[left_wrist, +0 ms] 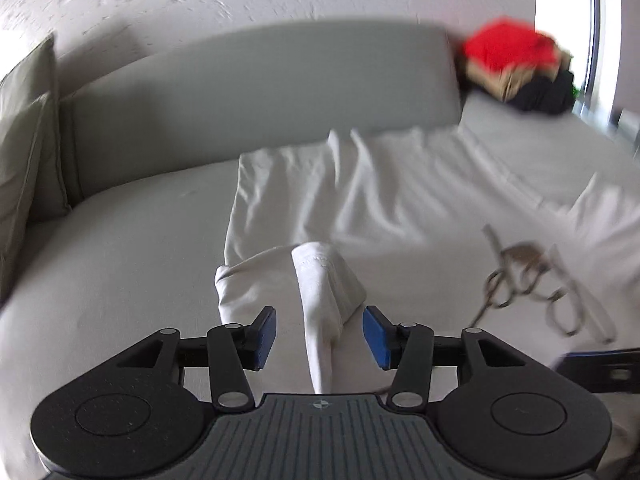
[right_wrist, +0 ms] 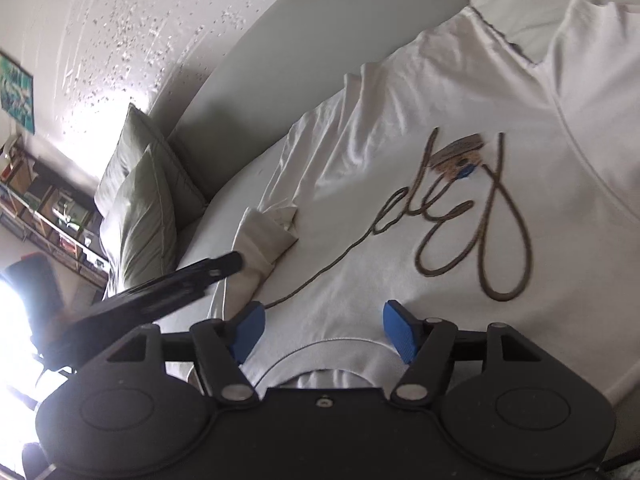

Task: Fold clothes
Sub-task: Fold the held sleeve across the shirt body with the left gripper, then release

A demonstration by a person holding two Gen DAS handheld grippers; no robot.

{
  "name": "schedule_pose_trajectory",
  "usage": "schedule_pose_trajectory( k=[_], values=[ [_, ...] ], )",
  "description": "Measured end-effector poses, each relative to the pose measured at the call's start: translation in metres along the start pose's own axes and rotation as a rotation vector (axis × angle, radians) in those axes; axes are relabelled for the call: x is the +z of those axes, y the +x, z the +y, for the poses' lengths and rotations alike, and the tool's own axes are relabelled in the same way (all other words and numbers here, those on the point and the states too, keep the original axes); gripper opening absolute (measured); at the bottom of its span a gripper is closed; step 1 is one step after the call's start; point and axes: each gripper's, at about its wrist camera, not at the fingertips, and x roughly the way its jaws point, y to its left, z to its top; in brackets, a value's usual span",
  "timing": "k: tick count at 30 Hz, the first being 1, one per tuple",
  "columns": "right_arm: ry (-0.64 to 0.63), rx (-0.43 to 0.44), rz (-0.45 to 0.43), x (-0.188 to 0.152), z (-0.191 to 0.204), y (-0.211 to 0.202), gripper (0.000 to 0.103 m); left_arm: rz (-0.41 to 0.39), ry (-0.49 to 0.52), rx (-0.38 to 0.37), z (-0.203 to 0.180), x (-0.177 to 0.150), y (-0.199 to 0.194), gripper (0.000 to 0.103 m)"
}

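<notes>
- A white long-sleeved shirt with a brown looping rope picture on its front (right_wrist: 460,140) lies spread flat on a light grey sofa seat (left_wrist: 120,240).
- The shirt's far side reaches close to the sofa's back cushion (left_wrist: 260,92).
- One white sleeve (left_wrist: 324,292) is folded in over the shirt and points toward the seat's front edge.
- The left hand-held gripper (left_wrist: 319,336) has its blue pads wide apart. The sleeve end lies between them, but the pads do not squeeze it.
- The right hand-held gripper (right_wrist: 324,330) is also wide open, just over the shirt's round neck opening (right_wrist: 320,364). It holds nothing.
- Two pale green pillows (right_wrist: 148,184) stand at one end of the sofa.
- A pile of red, tan and black clothes (left_wrist: 520,68) sits at the other end, by the back corner.
</notes>
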Motion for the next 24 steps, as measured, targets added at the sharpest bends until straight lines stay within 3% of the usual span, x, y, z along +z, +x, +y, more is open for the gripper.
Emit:
schedule_pose_trajectory(
  k=[3,5,7,10,13,17,22,24],
  values=[
    [0.031,0.01,-0.001,0.002,-0.005,0.001,0.065,0.032,0.013,0.02,-0.001,0.009,0.015,0.046],
    [0.042,0.015,-0.001,0.003,-0.007,0.002,0.065,0.049,0.004,0.032,0.002,0.011,0.018,0.037],
    [0.054,0.021,-0.001,0.004,-0.008,0.003,0.065,0.072,-0.029,0.036,0.006,0.012,0.021,0.002],
    [0.069,0.028,-0.001,0.005,-0.011,0.005,0.065,0.017,-0.077,0.063,0.014,0.012,0.012,0.002],
    [0.069,0.03,-0.002,0.005,-0.012,0.005,0.065,-0.071,-0.199,0.083,0.045,0.011,-0.012,0.002],
    [0.068,0.029,-0.003,0.005,-0.012,0.005,0.065,-0.132,-0.441,0.225,0.11,-0.007,-0.037,0.002],
    [0.061,0.026,-0.006,0.004,-0.01,0.007,0.068,0.074,-0.649,0.38,0.17,-0.045,-0.019,0.002],
    [0.054,0.021,-0.007,0.004,-0.009,0.008,0.069,0.164,-0.666,0.406,0.18,-0.055,-0.007,0.002]
  ],
)
